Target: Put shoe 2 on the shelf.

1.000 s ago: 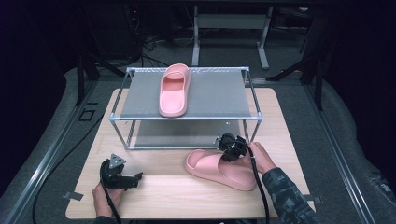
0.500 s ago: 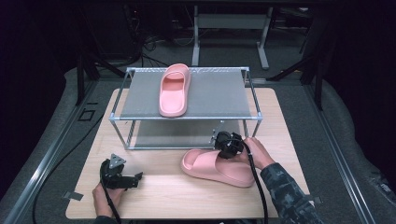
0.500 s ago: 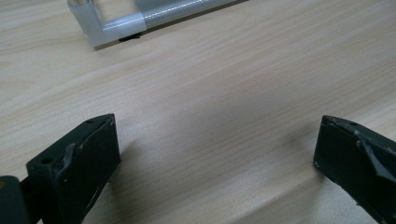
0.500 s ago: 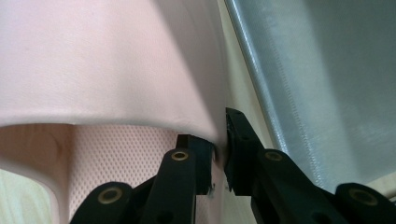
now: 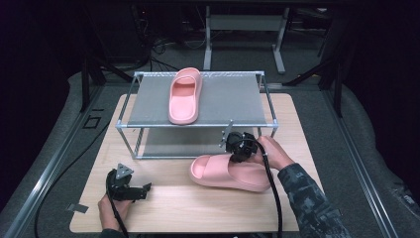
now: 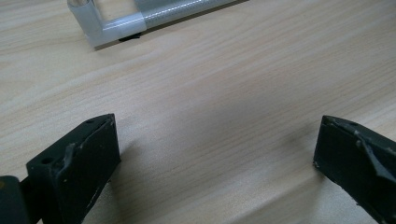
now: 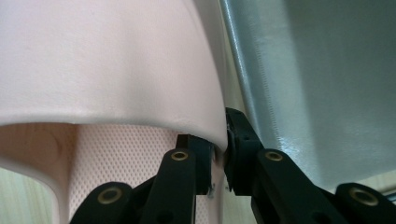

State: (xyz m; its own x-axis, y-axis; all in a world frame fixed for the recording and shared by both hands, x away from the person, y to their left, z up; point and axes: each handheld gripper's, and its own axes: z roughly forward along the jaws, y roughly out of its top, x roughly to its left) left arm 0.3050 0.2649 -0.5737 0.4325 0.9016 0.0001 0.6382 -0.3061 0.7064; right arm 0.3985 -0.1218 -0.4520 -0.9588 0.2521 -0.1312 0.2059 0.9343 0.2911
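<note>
One pink slipper (image 5: 184, 95) lies on top of the grey metal rack (image 5: 237, 99), toe toward me. A second pink slipper (image 5: 228, 172) lies on the wooden table (image 5: 198, 208) in front of the rack, toe pointing left. My right gripper (image 5: 237, 147) is shut on that slipper's strap; in the right gripper view the strap edge (image 7: 140, 60) is pinched between the black fingertips (image 7: 198, 156). My left gripper (image 5: 143, 189) rests low at the table's front left, open with nothing between its jaws, above bare wood (image 6: 210, 121).
The rack's lower shelf (image 5: 178, 141) sits behind the held slipper. A rack leg (image 6: 112, 28) shows beyond the left gripper. Black cables trail from both grippers toward me. A dark floor with metal rails (image 5: 44, 168) surrounds the table.
The right gripper has dragged the lower slipper leftward along the table front. The left gripper has stayed put.
</note>
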